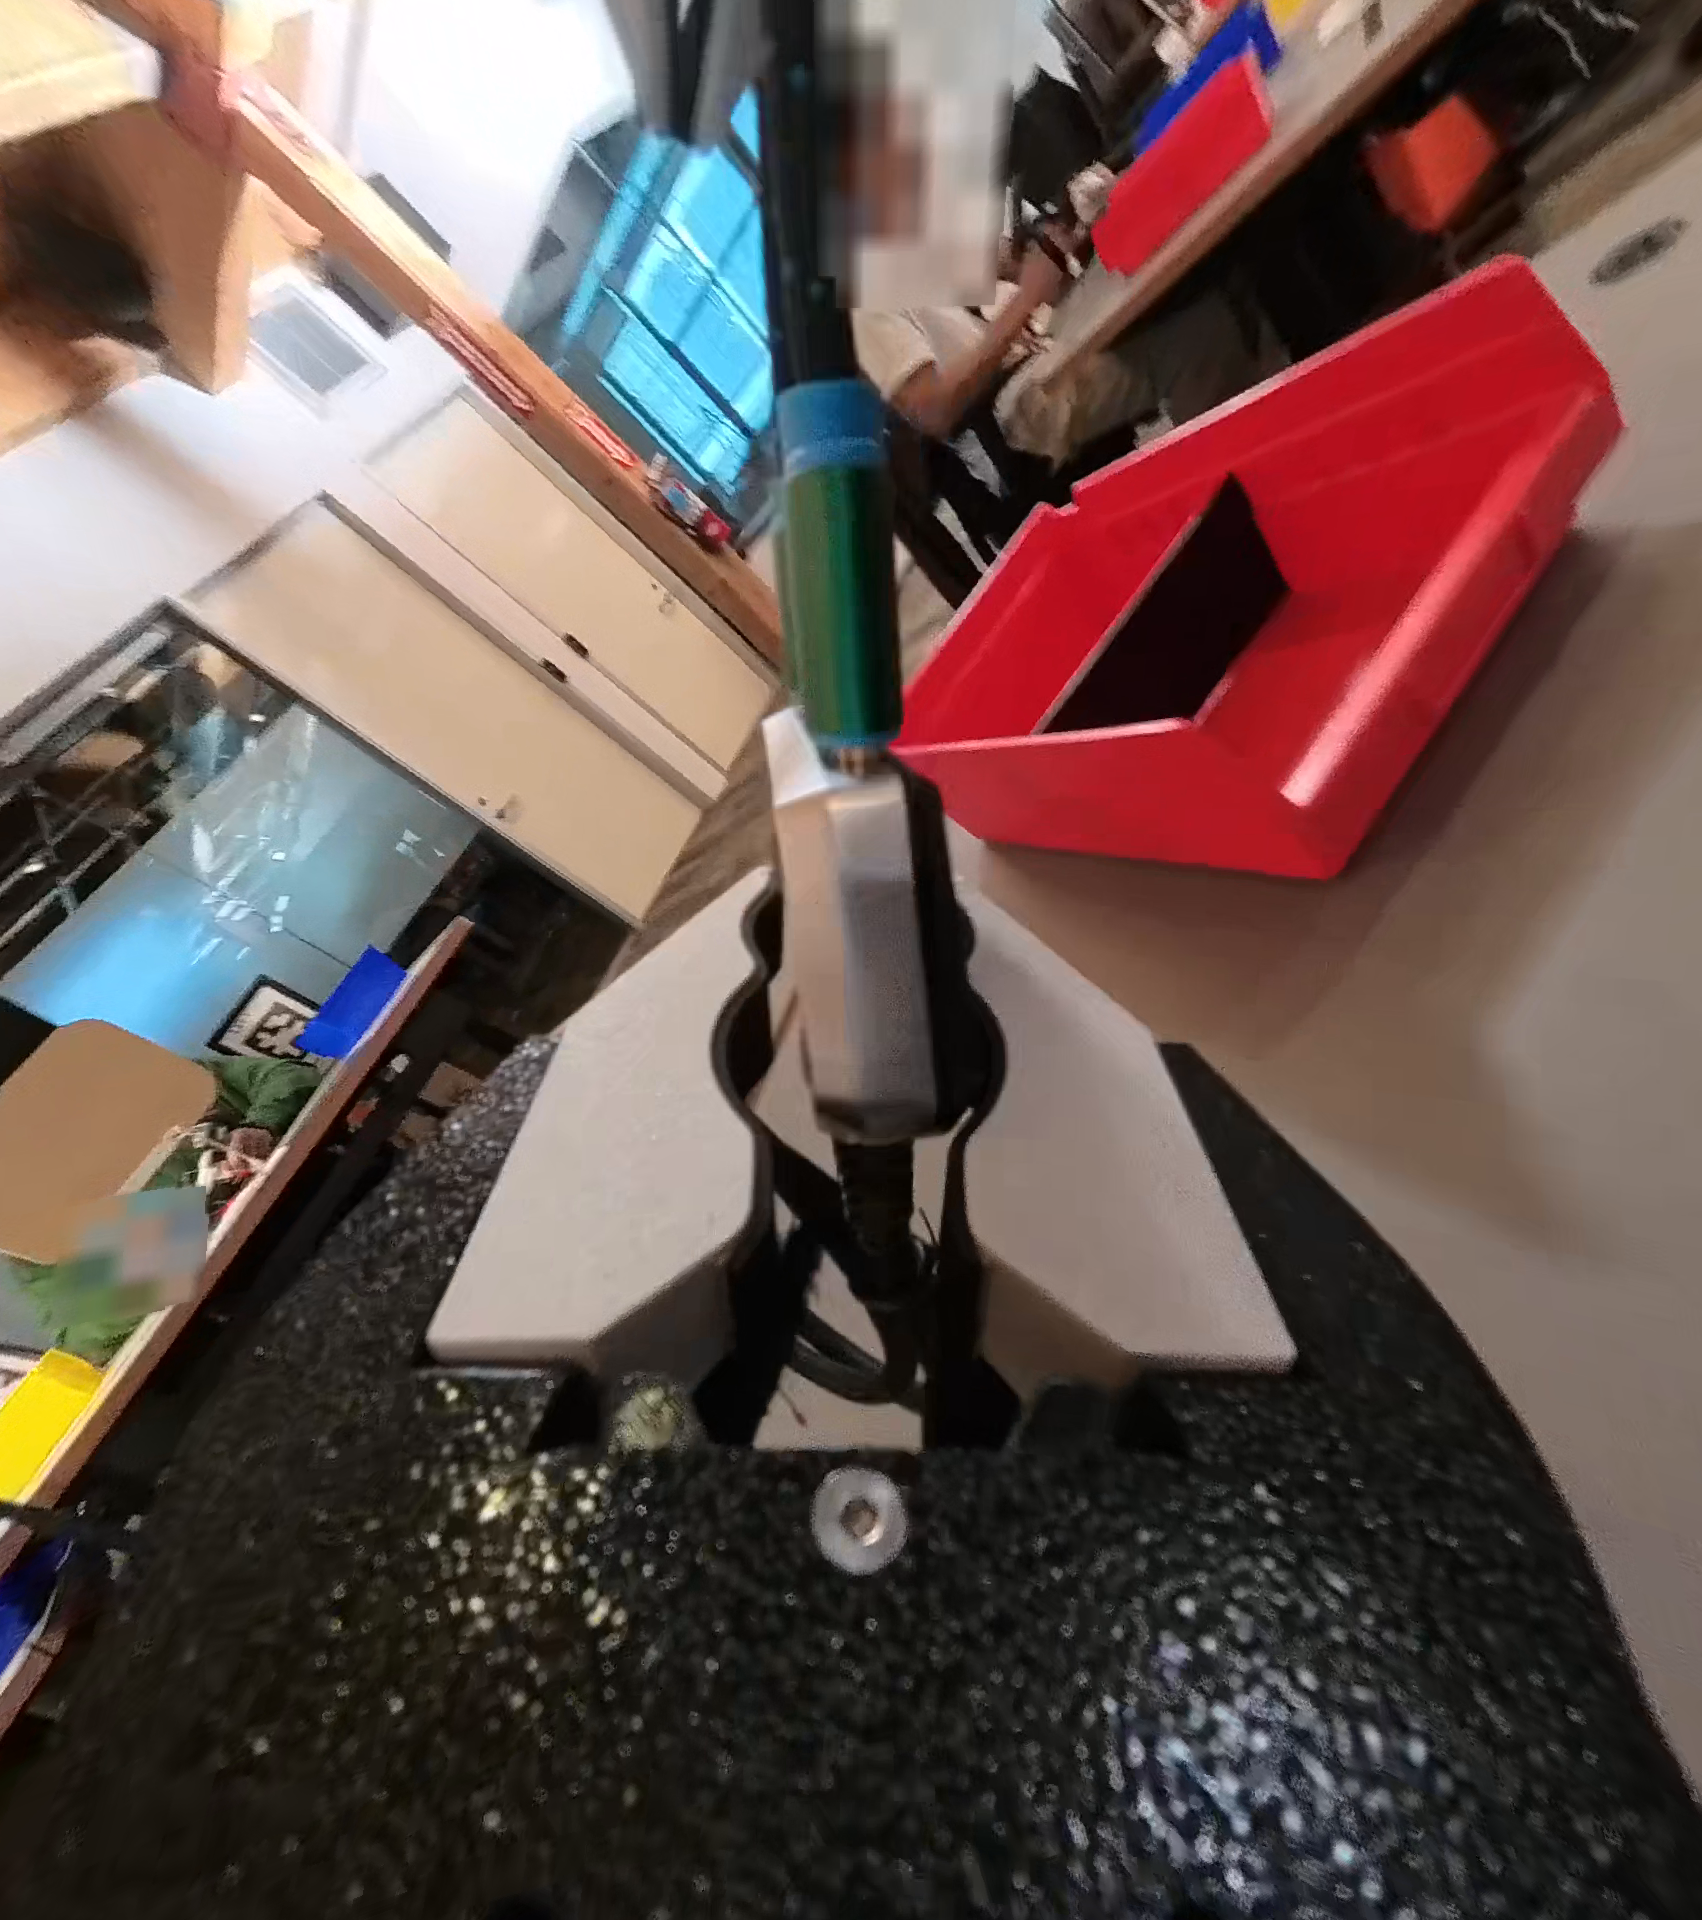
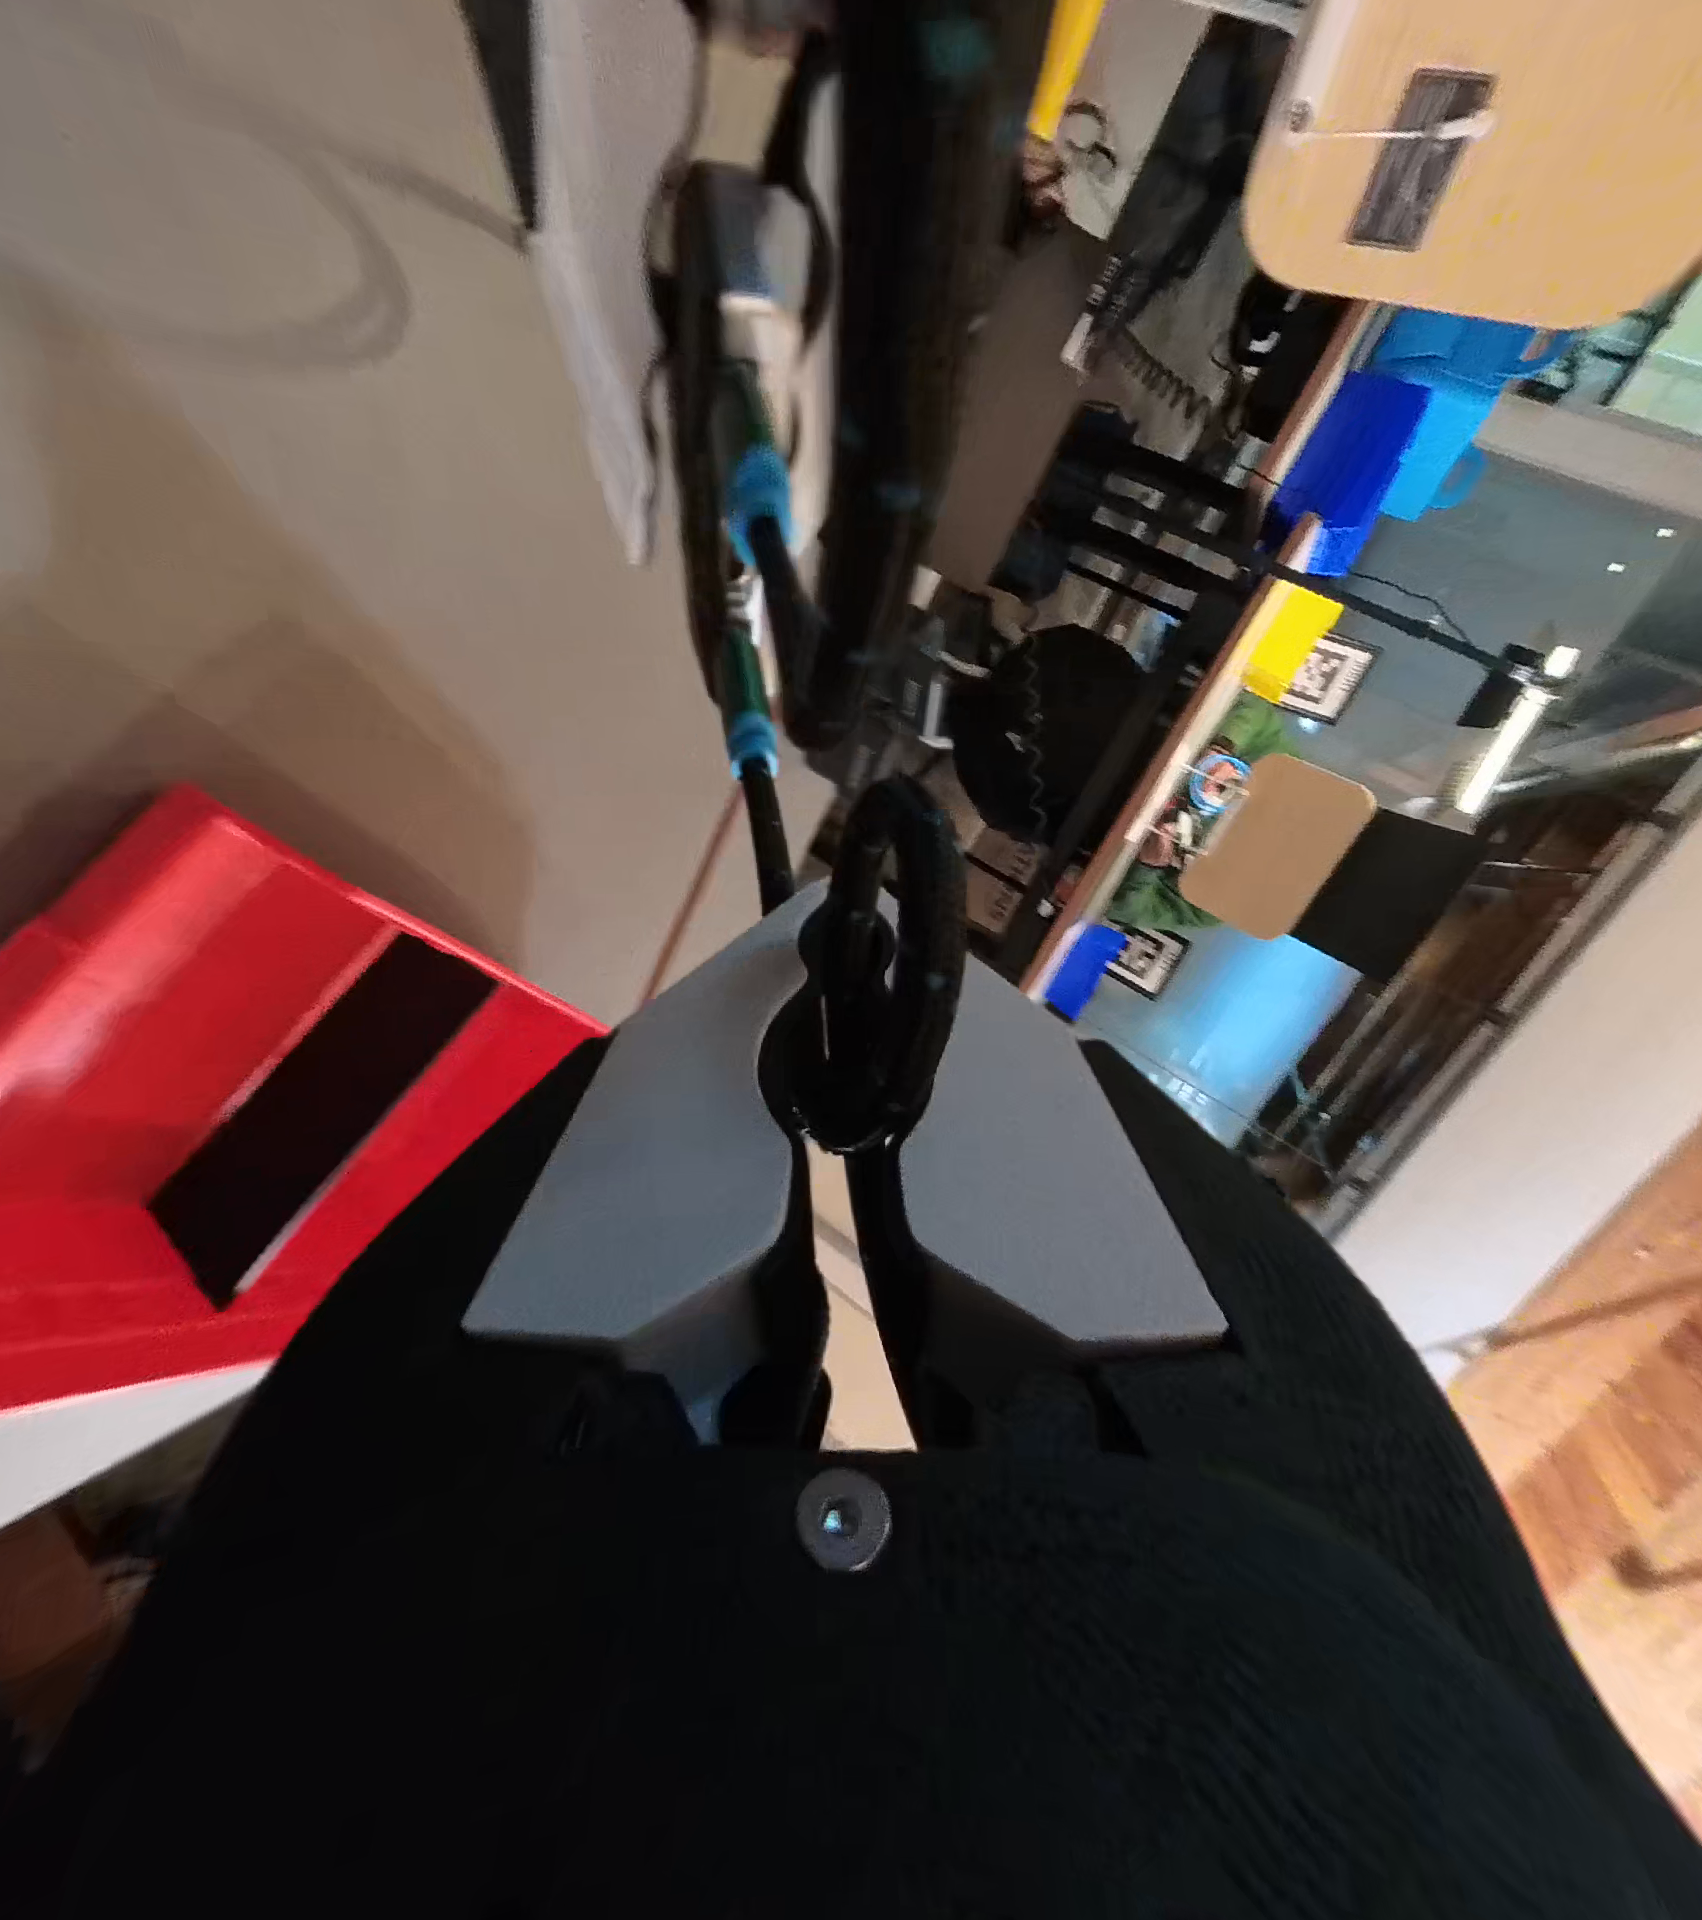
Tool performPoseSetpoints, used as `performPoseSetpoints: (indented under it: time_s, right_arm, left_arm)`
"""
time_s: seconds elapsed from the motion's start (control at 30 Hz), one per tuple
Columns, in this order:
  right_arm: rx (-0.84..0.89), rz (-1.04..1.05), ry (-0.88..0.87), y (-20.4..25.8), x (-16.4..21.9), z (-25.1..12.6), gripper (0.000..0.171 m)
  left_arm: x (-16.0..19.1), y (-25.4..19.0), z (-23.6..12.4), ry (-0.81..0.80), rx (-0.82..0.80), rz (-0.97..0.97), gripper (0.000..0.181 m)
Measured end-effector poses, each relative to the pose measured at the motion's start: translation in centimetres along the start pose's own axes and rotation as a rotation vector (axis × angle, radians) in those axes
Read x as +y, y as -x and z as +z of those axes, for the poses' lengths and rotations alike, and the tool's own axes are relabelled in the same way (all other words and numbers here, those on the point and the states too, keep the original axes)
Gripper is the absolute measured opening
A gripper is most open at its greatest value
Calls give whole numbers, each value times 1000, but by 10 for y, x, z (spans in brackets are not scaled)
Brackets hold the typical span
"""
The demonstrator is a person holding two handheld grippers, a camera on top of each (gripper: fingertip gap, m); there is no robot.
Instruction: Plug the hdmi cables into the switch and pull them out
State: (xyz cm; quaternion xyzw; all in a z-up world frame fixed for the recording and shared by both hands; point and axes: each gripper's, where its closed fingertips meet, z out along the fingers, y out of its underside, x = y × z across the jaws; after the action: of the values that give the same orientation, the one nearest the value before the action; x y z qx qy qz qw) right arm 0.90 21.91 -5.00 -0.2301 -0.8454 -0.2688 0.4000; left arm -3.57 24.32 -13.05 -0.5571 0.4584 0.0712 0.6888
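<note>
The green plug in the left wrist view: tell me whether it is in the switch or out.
In, apparently. The green plug meets the top edge of the silver switch with no gap, though blur hides the port itself.

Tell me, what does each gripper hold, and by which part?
Left gripper: the silver switch, clamped by its flat sides. Right gripper: a black braided cable, held at a looped bend.

A pale grey table is carrying a red plastic bin, which is sitting directly on its surface.
</note>
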Motion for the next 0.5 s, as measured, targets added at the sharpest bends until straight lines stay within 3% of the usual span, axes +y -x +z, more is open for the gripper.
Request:
performPoseSetpoints:
  time_s: [0.03, 0.1, 0.17, 0.33, 0.5]
  right_arm:
    - [23, -9, 17, -12, 4, -1, 0]
    - [59, -15, 60, -36, 16, -6, 0]
    - [89, -20, 100, -60, 29, -12, 0]
    - [117, -55, 232, -100, 75, -24, 0]
    - [155, -7, 387, -135, 140, -45, 0]
  left_arm:
    - [0, 7, 2, -5, -46, -4, 33]
    - [9, 27, 4, 50, -179, 12, 59]
    - [11, 45, 2, 42, -280, -9, 73]
    - [-3, 74, -18, -108, -461, -73, 71]
    - [19, 70, -16, -87, -545, -134, 59]
